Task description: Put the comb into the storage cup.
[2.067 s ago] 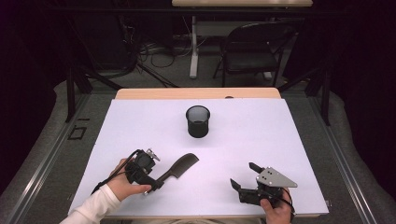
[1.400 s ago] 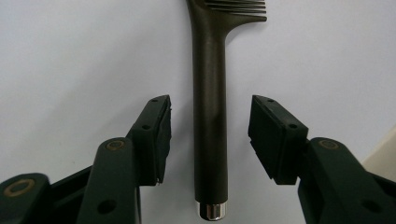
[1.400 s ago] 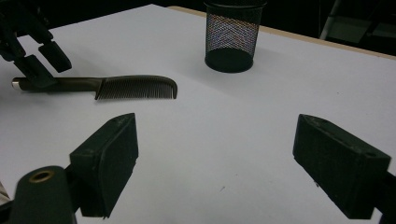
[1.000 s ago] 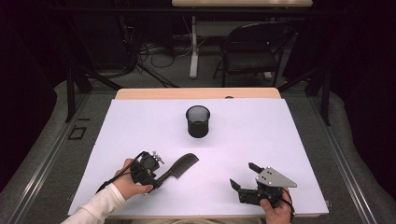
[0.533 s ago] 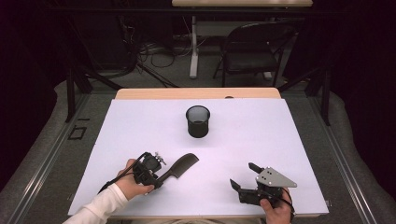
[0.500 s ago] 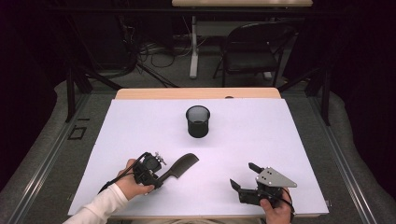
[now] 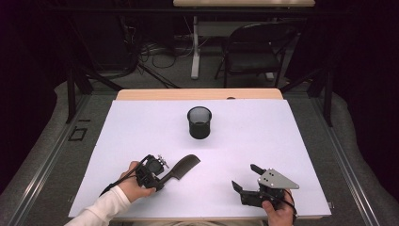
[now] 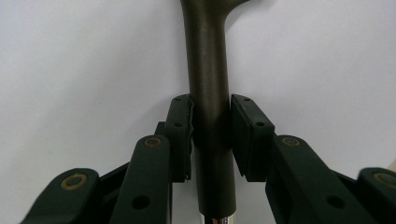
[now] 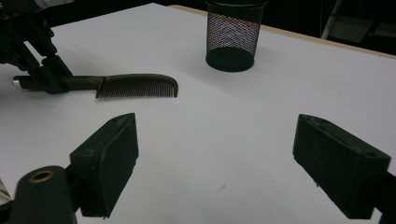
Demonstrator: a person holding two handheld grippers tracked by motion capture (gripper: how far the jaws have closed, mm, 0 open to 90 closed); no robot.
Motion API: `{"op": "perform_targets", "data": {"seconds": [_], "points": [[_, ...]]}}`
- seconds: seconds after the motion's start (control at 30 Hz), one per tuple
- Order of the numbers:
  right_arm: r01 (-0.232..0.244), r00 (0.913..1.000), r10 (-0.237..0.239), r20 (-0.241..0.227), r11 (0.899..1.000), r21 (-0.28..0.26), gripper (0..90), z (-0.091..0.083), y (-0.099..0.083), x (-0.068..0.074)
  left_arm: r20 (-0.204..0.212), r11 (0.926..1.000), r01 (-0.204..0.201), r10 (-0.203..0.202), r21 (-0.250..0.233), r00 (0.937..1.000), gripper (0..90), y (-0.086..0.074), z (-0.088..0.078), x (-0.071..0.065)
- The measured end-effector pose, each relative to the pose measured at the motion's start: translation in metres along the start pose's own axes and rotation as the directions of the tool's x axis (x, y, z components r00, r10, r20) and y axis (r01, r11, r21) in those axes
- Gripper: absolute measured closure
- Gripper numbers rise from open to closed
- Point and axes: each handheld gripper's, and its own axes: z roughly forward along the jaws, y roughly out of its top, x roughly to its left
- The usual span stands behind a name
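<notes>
Both pads of your left gripper [image 8: 211,135] are closing on the comb [image 7: 181,167] handle, teeth pointing toward the mesh cup [image 7: 199,122]; right gripper [image 7: 246,178] is idling wide open.

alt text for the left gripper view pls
The left gripper has its two black jaws around the handle of a dark comb, pads against both sides; they have just been closing. The comb lies on a white table, its handle running up the middle of the view.
</notes>
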Motion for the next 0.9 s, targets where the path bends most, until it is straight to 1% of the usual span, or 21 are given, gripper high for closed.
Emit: {"op": "perform_targets", "data": {"seconds": [0.2, 0.4, 0.63, 0.9], "points": [[0.0, 1.0, 0.0, 0.001, 1.0, 0.0, 14.0, -0.0001, 0.0, 0.0, -0.001, 1.0, 0.0, 0.0, 0.005, 1.0, 70.6, 0.0005, -0.0001, 0.0003], [-0.002, 1.0, 0.002, -0.001, 1.0, 0.002, 14.0, 0.0, 0.0, 0.0005, -0.005, 0.9999, 0.011, -0.011, 0.003, 0.9999, 71.4, 0.0005, 0.0001, 0.0008], [0.001, 1.0, -0.001, -0.001, 1.0, 0.002, 14.0, -0.0002, 0.0, 0.0001, 0.001, 0.9994, 0.035, -0.035, 0.006, 0.9994, 72.2, 0.0009, 0.0, 0.002], [0.004, 1.0, -0.004, 0.0, 1.0, 0.003, 14.0, 0.0001, -0.0001, -0.0001, -0.003, 0.9992, 0.04, -0.04, 0.006, 0.9992, 72.6, 0.001, -0.0001, 0.0014]]}}
